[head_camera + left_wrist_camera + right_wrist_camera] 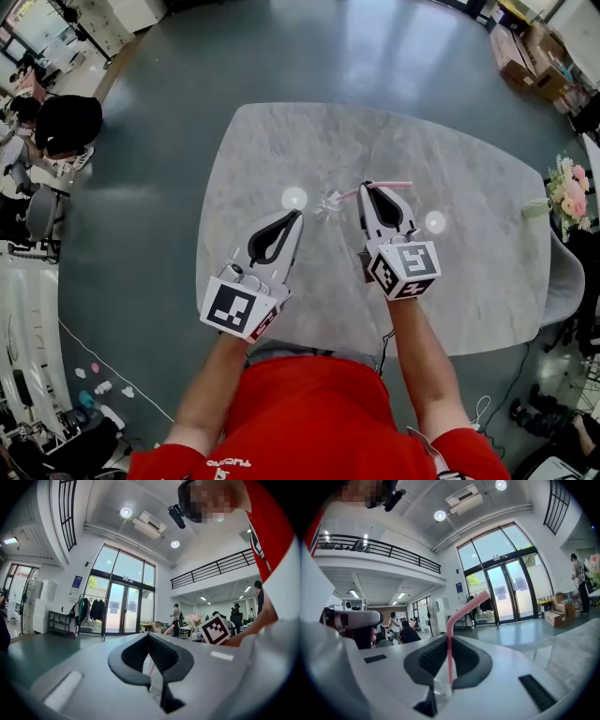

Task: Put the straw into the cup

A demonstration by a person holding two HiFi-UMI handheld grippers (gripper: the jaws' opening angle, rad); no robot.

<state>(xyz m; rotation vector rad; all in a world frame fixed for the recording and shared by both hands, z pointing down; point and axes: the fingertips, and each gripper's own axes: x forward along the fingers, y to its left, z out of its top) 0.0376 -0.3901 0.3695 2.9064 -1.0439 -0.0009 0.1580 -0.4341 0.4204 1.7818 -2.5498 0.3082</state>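
The right gripper's fingers pinch an upright pink straw, top bent rightward.

Head view overlooks table; gripper views face level.

Your table is a pale grey, marble-patterned slab with rounded corners, standing on a dark floor. A small clear cup sits near its middle, and flowers rest at its right edge.

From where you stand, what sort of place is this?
Probably a big open office or lab hall: tall glass doors, an upper balcony with a railing, and seated people beyond the grey stone-look table.
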